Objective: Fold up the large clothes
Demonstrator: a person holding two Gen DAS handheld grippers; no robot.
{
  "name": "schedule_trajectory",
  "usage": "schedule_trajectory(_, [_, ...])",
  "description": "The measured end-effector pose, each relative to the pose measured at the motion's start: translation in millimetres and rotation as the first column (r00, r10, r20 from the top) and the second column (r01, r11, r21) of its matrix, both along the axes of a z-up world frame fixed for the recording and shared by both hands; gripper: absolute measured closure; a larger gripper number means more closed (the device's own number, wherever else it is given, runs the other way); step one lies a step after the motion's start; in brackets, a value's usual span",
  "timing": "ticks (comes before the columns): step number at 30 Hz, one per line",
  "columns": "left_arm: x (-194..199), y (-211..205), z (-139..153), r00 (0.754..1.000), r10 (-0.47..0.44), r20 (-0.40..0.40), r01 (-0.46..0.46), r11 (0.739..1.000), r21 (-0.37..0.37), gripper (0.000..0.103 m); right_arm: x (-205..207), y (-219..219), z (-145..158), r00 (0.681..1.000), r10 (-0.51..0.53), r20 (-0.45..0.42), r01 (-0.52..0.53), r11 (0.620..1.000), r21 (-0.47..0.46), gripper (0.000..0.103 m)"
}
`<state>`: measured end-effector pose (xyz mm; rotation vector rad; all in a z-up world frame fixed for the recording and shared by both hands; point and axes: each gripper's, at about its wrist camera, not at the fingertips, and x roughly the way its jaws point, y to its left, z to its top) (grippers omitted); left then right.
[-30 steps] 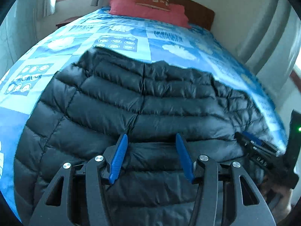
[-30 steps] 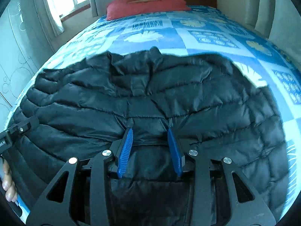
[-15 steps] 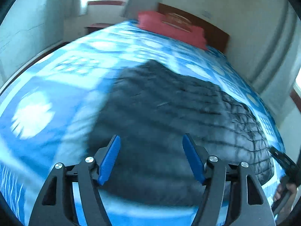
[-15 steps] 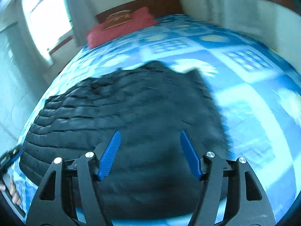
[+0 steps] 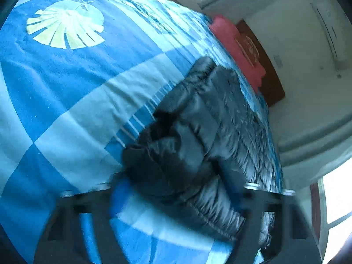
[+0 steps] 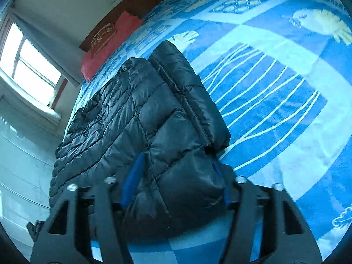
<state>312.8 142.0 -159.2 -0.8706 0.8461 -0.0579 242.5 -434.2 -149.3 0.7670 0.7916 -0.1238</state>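
Observation:
A black quilted puffer jacket [image 5: 198, 136] lies on the blue patterned bed; it also shows in the right wrist view [image 6: 140, 118]. My left gripper [image 5: 176, 195] is open, tilted, at the jacket's left side; the jacket's folded edge lies between its blurred blue fingers. My right gripper [image 6: 176, 180] is open at the jacket's right side, and a thick corner of the jacket [image 6: 189, 176] sits between its blue fingers [image 6: 132, 176]. The jaws stand wide and do not pinch the cloth.
The blue patchwork bedspread [image 5: 77, 83] covers the bed, also seen in the right wrist view [image 6: 275, 83]. Red pillows [image 6: 110, 44] and a brown headboard [image 6: 132, 6] are at the far end. A window [image 6: 26, 66] and walls lie beyond the bed.
Both grippers moved from the jacket's middle outward to its left and right sides, opened wider and rolled sideways. Jacket edges now sit between the fingers.

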Motion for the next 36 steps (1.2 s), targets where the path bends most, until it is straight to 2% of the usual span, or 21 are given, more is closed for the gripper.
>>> schedule_trajectory(1, [0.7,-2.0,-1.2,1.000,0.002,-0.003,-0.002,1.000,-0.017,0.059,-2.4,1.5,2.3,1.000,0.009,0.016,-0.009,1.000,0.003,0.068])
schedule_trajectory(2, [-0.5,-0.4,0.0,1.000,0.001,0.000,-0.001,1.000,-0.020,0.062,-5.1,1.2,5.2,1.000,0.016,0.025,-0.016,1.000,0.001,0.071])
schedule_trajectory(4, [-4.5,-1.3,6.1,1.000,-0.010,0.015,0.010,1.000,0.012,0.072,-9.9,5.8,11.9,0.999,0.027,0.041,-0.026,0.999,-0.018,0.079])
schedule_trajectory(7, [-13.2,-0.4,13.3,1.000,-0.020,0.023,0.019,0.999,0.029,0.078,-17.5,9.4,16.6,0.998,0.024,0.050,-0.023,1.000,-0.019,0.083])
schedule_trajectory(13, [-41.2,9.4,22.1,0.999,-0.030,0.018,0.029,0.999,0.040,0.079,-42.8,12.9,22.7,0.998,0.045,0.048,-0.044,0.999,-0.008,0.085])
schedule_trajectory(26, [-122.7,31.4,19.9,1.000,-0.028,0.002,0.028,0.998,0.049,0.079,-120.7,23.9,20.2,0.997,0.070,0.035,-0.071,0.997,0.028,0.085])
schedule_trajectory(36, [-165.1,39.5,21.2,1.000,-0.025,-0.005,0.025,0.999,0.036,0.079,-153.1,25.9,19.9,0.997,0.080,0.019,-0.081,0.996,0.033,0.085])
